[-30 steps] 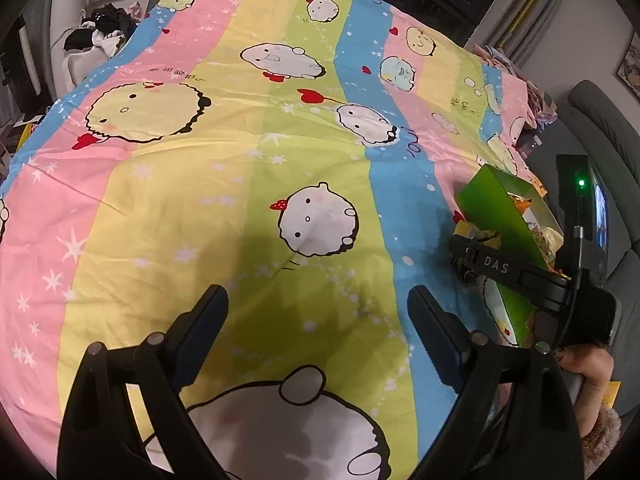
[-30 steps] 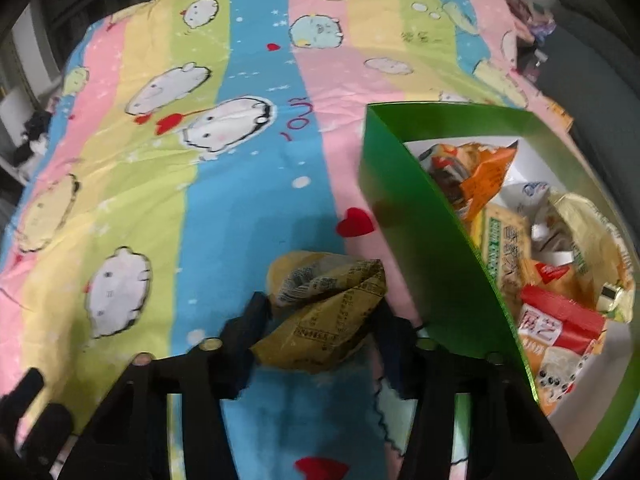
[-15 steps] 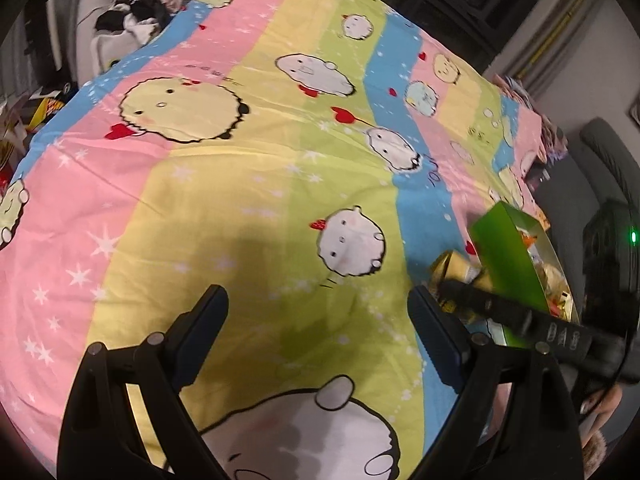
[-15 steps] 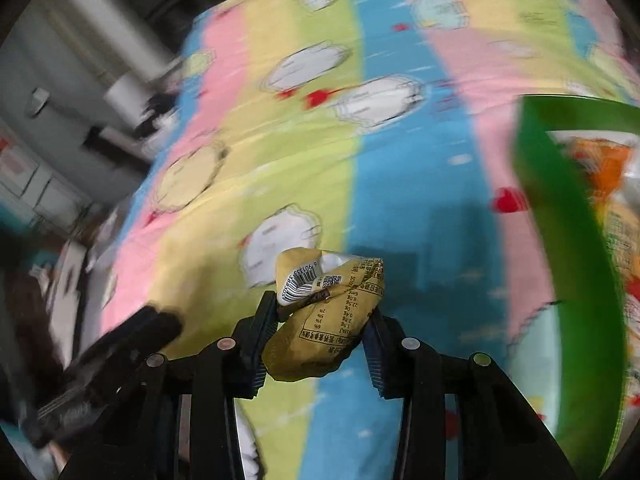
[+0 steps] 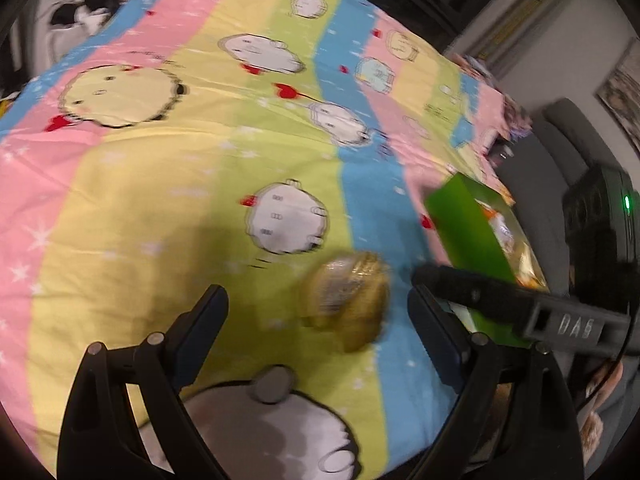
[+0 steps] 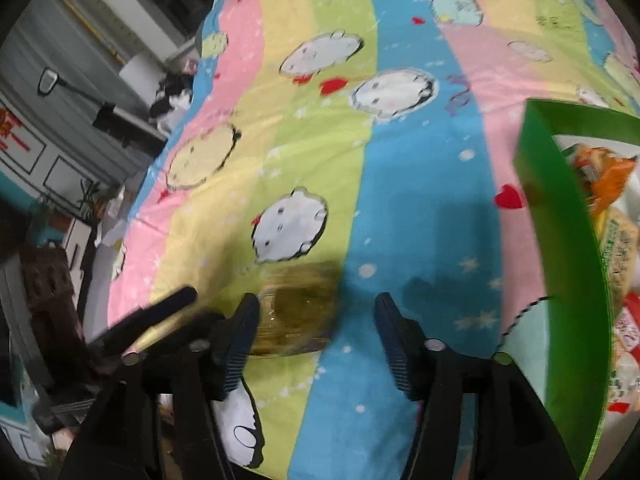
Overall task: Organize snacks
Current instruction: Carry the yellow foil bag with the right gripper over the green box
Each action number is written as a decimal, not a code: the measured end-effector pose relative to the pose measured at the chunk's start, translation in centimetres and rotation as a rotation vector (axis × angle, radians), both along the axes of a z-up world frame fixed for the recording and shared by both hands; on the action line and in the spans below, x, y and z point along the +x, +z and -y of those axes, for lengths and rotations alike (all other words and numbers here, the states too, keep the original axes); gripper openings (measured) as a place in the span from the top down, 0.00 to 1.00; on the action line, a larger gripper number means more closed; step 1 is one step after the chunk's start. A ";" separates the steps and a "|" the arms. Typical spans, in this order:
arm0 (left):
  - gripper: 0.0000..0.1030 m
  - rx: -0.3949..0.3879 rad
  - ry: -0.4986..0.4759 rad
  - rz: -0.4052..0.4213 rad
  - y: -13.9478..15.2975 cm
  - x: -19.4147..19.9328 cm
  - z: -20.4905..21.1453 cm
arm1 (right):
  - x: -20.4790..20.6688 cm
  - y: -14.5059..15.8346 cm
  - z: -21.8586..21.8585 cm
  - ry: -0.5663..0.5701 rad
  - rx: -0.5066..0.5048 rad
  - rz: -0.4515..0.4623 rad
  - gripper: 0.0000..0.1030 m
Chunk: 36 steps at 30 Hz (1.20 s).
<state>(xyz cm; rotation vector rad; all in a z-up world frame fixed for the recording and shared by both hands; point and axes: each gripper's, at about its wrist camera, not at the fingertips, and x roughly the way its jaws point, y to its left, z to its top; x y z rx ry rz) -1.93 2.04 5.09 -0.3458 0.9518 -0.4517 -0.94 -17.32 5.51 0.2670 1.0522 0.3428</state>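
Right gripper (image 6: 316, 332) jaws spread wide, nothing between them. Yellow snack packet (image 6: 298, 312), motion-blurred, lies on the striped cartoon bedsheet (image 6: 400, 200) close by its left finger, about 10 o'clock. Left gripper (image 5: 320, 344) also wide, unloaded; packet (image 5: 348, 300) ahead at 1 o'clock. Green snack box (image 6: 560, 240) at 3 o'clock.

A home: cartoon-print bedsheet (image 5: 200, 168) beside a grey sofa (image 5: 560, 152).
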 end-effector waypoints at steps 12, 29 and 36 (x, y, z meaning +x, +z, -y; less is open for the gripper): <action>0.18 0.014 -0.060 -0.056 -2.4 0.8 3.3 | 2.0 -3.2 -1.0 0.018 0.169 -0.083 0.35; 0.48 0.061 -0.036 -0.030 -2.5 0.5 3.7 | 2.2 -4.6 -2.6 0.070 0.197 -0.113 0.48; 0.48 0.075 -0.024 0.045 -0.2 -0.6 3.6 | 0.9 -2.1 -3.1 0.090 0.199 -0.040 0.48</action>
